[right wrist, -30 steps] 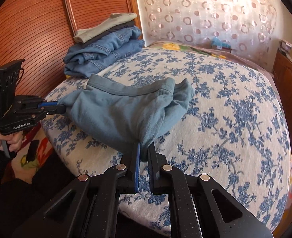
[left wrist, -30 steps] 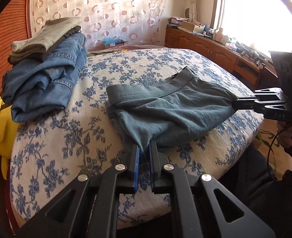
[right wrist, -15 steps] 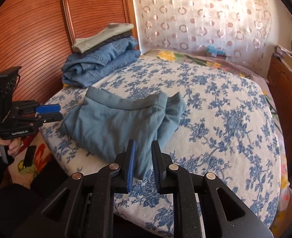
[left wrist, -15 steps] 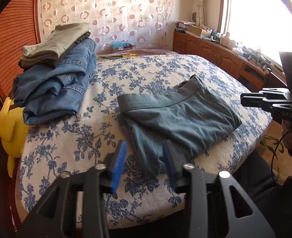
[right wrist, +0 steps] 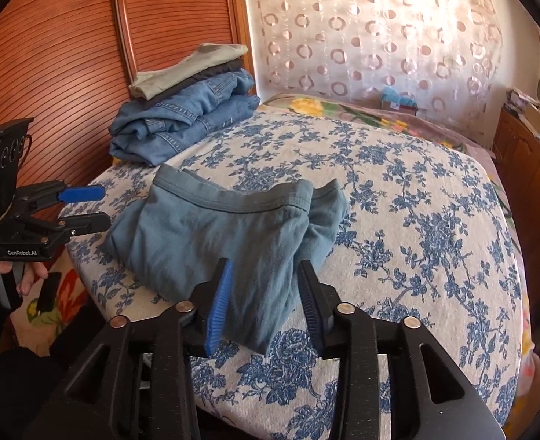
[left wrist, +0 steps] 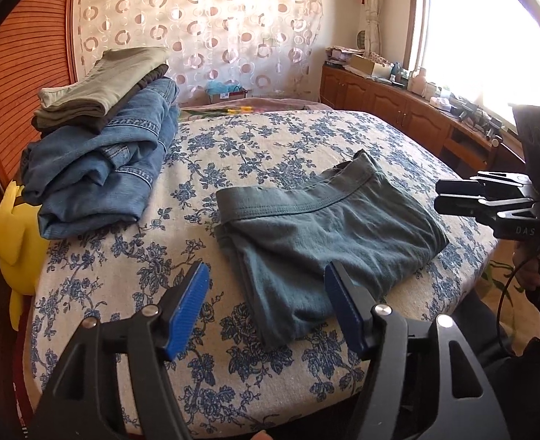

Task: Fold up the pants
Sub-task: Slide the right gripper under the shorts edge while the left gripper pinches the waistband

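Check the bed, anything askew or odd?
Slightly. The folded grey-blue pants lie uneven: a bunched flap sticks out past the waistband on the right side, and the near corner droops at the floral bedspread's edge. The stack of folded clothes looks fine.

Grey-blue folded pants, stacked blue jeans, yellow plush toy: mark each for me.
grey-blue folded pants (left wrist: 328, 234), left wrist view, middle of top layer
stacked blue jeans (right wrist: 182, 124), right wrist view, folded front
yellow plush toy (left wrist: 13, 242), left wrist view, body

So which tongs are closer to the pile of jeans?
Left. The left tongs hang open over the bed's near edge on the jeans pile side; the right tongs are across the folded pants.
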`<action>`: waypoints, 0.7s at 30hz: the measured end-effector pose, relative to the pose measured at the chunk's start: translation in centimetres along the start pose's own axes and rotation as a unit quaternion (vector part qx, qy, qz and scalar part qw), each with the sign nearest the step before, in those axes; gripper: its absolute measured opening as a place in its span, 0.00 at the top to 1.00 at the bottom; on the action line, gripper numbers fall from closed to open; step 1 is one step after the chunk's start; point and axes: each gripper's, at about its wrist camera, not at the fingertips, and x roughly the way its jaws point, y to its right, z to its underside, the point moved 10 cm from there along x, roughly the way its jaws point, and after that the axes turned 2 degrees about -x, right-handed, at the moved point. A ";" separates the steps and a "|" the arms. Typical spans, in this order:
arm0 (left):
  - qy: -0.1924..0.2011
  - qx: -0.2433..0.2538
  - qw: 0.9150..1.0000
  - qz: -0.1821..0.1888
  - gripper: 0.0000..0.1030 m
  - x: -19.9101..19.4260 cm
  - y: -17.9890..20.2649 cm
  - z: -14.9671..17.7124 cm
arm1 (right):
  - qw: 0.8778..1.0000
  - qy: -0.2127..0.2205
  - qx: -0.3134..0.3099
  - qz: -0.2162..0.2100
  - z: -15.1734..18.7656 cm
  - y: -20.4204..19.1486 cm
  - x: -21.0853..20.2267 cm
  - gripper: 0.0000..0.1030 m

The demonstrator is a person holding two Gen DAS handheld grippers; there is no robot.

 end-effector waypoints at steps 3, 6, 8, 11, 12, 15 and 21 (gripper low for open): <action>0.002 -0.003 1.000 -0.010 0.36 0.4 -0.4 -0.3 | 1.000 0.003 0.000 0.007 -0.3 0.2 0.3 0.52; 0.010 -0.012 1.000 -0.013 0.36 0.9 -1.0 -0.9 | 1.000 0.007 0.002 0.013 -0.8 0.5 0.8 0.49; 0.012 -0.024 1.000 -0.010 0.36 1.3 -1.3 -1.4 | 1.000 0.012 0.003 0.015 -1.2 0.8 1.3 0.49; 0.015 -0.028 0.999 -0.015 0.36 2.0 -1.7 -2.0 | 1.000 0.014 0.008 0.018 -1.9 1.3 2.4 0.49; 0.015 -0.027 0.999 -0.018 0.36 2.3 -1.8 -2.2 | 1.000 0.014 0.009 0.019 -2.1 1.5 2.7 0.49; 0.011 -0.018 1.000 -0.017 0.36 3.0 -1.9 -2.5 | 1.000 0.011 0.013 0.021 -2.5 2.0 3.9 0.49; 0.003 -0.021 1.000 -0.013 0.36 4.7 -2.2 -3.1 | 1.000 -0.007 0.028 0.009 -3.1 2.9 6.4 0.49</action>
